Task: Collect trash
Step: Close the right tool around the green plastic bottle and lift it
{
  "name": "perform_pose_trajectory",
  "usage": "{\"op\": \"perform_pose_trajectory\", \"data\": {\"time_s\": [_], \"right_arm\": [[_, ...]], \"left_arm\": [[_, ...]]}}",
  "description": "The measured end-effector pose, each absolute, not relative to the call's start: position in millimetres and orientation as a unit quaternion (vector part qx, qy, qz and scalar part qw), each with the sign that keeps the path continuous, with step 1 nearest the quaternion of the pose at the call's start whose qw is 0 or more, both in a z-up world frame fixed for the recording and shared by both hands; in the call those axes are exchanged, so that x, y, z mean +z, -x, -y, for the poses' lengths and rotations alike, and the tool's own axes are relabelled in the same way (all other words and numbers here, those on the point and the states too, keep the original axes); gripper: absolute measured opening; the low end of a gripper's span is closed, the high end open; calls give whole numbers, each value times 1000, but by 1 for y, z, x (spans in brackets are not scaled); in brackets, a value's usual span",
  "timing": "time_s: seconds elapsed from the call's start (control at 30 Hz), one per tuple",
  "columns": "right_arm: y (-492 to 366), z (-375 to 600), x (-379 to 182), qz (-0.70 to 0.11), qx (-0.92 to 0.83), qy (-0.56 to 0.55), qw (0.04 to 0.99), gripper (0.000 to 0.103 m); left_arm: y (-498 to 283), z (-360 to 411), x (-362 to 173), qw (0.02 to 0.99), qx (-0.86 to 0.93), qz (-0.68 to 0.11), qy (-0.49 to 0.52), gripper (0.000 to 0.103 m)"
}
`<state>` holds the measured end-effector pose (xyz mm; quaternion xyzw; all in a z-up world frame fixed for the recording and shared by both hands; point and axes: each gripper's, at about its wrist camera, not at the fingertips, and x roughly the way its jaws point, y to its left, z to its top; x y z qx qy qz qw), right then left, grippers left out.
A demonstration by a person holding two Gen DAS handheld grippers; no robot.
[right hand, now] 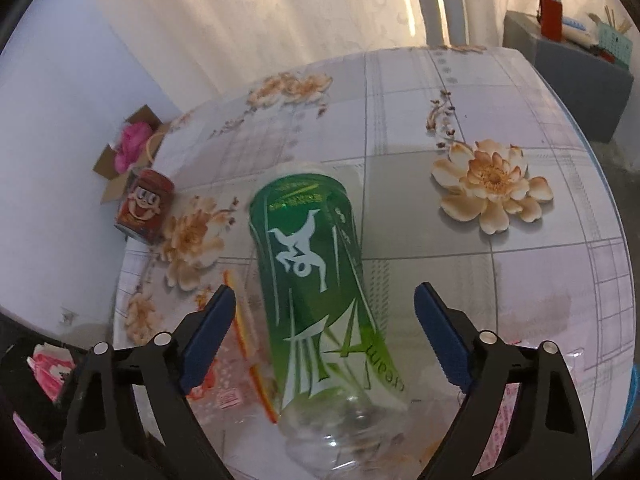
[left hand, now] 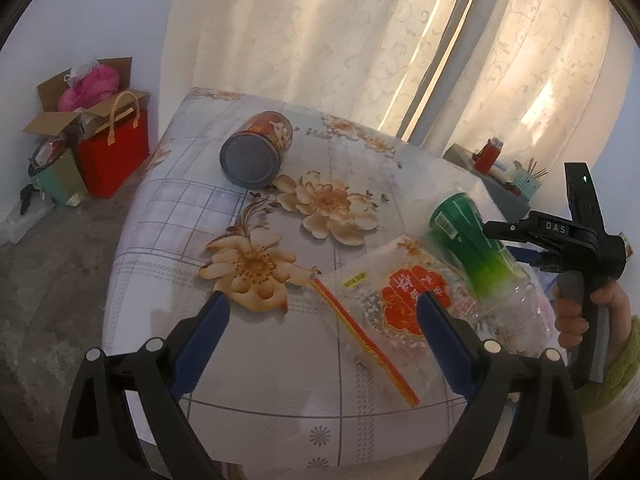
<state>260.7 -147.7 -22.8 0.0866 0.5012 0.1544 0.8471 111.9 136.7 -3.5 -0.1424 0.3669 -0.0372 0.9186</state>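
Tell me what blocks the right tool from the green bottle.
Nothing visible does. The right tool is open, with the lying green bottle between its fingers, pads not touching. The clear snack bag lies beside and partly under the bottle, not in between.

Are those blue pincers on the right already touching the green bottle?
Apart. In the right wrist view the right gripper stands wide open around the green bottle, and tablecloth shows between the bottle and each blue finger.
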Motion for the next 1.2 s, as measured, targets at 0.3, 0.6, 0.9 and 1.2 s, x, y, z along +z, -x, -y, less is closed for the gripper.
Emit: {"op": "perform_pose_trajectory", "data": {"time_s": [0.3, 0.6, 0.9, 1.2], "right_arm": [[-266, 147, -30, -517, 149, -60, 841, 75], [-265, 137, -30, -523, 149, -44, 838, 66], [-264, 132, -33, -527, 146, -35, 837, 56], [-259, 141, -32, -526, 141, -47, 838, 55]], "left_arm": [[-111, -141, -2, 918, -12, -373, 135, 93], [-105, -146, 4, 925, 7, -361, 116, 93], [-102, -147, 5, 927, 10, -357, 109, 93], [-102, -147, 6, 928, 9, -357, 107, 93]]}}
